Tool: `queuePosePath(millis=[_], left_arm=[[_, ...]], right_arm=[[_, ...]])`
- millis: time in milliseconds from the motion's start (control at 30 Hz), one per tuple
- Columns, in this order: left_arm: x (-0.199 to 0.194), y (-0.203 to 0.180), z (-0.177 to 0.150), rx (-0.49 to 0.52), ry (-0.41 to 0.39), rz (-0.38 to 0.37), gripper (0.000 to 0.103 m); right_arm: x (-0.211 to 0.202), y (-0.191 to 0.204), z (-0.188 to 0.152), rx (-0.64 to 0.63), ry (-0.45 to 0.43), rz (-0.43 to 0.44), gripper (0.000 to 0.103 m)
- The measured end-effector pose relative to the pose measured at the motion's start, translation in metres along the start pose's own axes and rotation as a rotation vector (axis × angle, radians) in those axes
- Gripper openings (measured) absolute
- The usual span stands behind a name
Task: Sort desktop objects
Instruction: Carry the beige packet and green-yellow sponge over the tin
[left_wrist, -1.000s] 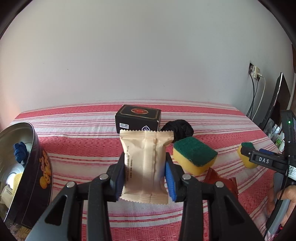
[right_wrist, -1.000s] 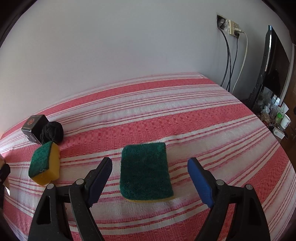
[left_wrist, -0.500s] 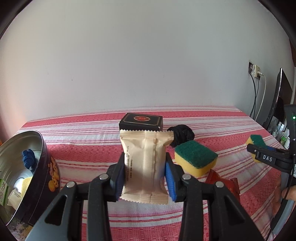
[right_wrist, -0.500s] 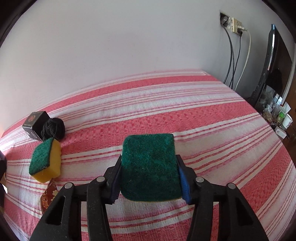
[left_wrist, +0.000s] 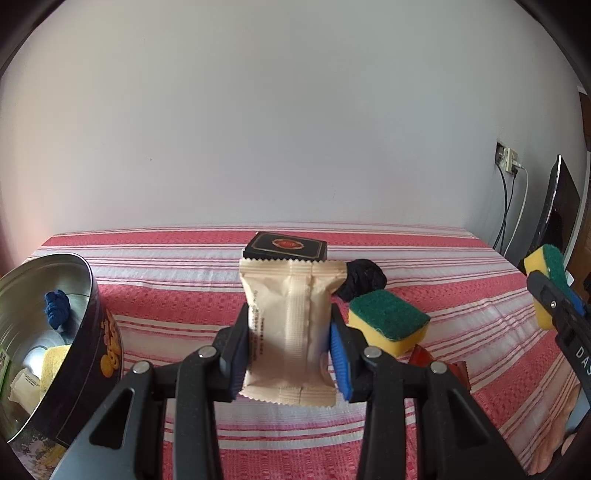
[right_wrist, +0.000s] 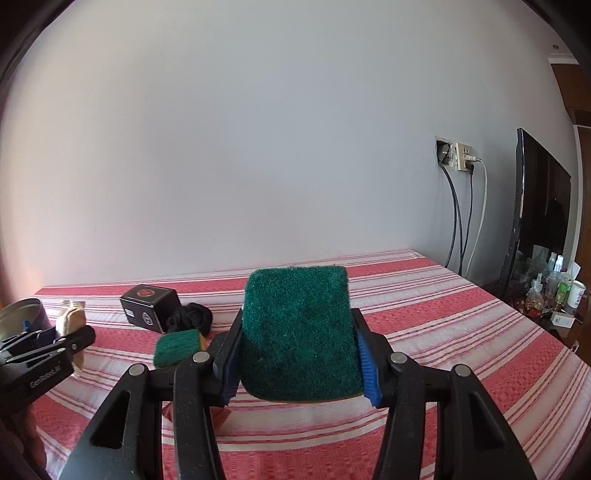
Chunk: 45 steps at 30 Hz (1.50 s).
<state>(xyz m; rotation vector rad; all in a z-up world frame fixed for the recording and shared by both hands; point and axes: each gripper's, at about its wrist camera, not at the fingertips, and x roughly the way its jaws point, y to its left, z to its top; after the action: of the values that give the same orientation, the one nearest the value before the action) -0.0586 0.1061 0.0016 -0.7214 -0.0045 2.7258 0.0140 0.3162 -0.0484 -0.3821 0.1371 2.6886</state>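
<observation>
Between right hand-held gripper (right_wrist: 299, 360) pads, green sponge (right_wrist: 297, 328), clamped

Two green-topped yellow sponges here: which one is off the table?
The sponge clamped in the right gripper is lifted clear of the striped cloth. The other sponge lies flat on the cloth beside the black fabric bundle, untouched.

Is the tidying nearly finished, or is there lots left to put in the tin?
About halfway, it seems. The round tin already holds a blue bundle and some packets. In hand: the left claw grips a beige packet and the right claw grips a sponge. On the striped cloth remain a second sponge, a black box, a black bundle and a red packet.
</observation>
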Motion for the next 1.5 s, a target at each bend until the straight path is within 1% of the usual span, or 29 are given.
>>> queuePosePath(millis=[100, 200, 500, 567, 733, 833, 900, 1000, 1133, 1333, 1500], left_arm=[[-0.008, 0.005, -0.002, -0.012, -0.028, -0.027, 0.038], [-0.015, 0.014, -0.003, -0.045, -0.050, -0.031, 0.038], [-0.018, 0.034, -0.007, -0.115, -0.038, -0.032, 0.038], [-0.022, 0.038, -0.009, -0.128, -0.047, -0.030, 0.038], [-0.041, 0.046, -0.016, -0.116, -0.082, 0.017, 0.038], [-0.053, 0.051, -0.021, -0.090, -0.103, 0.070, 0.038], [-0.062, 0.057, -0.023, -0.090, -0.119, 0.086, 0.038], [-0.074, 0.073, -0.022, -0.121, -0.130, 0.080, 0.038], [-0.091, 0.096, -0.023, -0.162, -0.152, 0.109, 0.038], [-0.107, 0.130, -0.022, -0.196, -0.184, 0.188, 0.038], [-0.116, 0.160, -0.026, -0.222, -0.193, 0.262, 0.038]], right_arm=[[-0.007, 0.010, -0.004, -0.016, -0.023, 0.040, 0.054], [-0.014, 0.022, -0.005, -0.024, -0.030, 0.068, 0.054], [-0.022, 0.049, -0.008, -0.026, -0.036, 0.146, 0.054], [-0.024, 0.055, -0.009, -0.025, -0.039, 0.160, 0.054], [-0.027, 0.069, -0.010, -0.025, -0.042, 0.200, 0.054], [-0.029, 0.078, -0.010, -0.032, -0.048, 0.221, 0.054], [-0.031, 0.085, -0.011, -0.040, -0.052, 0.234, 0.054], [-0.033, 0.096, -0.011, -0.056, -0.052, 0.254, 0.054], [-0.036, 0.111, -0.012, -0.082, -0.056, 0.278, 0.054], [-0.036, 0.143, -0.013, -0.111, -0.050, 0.331, 0.054], [-0.039, 0.178, -0.012, -0.185, -0.076, 0.387, 0.054]])
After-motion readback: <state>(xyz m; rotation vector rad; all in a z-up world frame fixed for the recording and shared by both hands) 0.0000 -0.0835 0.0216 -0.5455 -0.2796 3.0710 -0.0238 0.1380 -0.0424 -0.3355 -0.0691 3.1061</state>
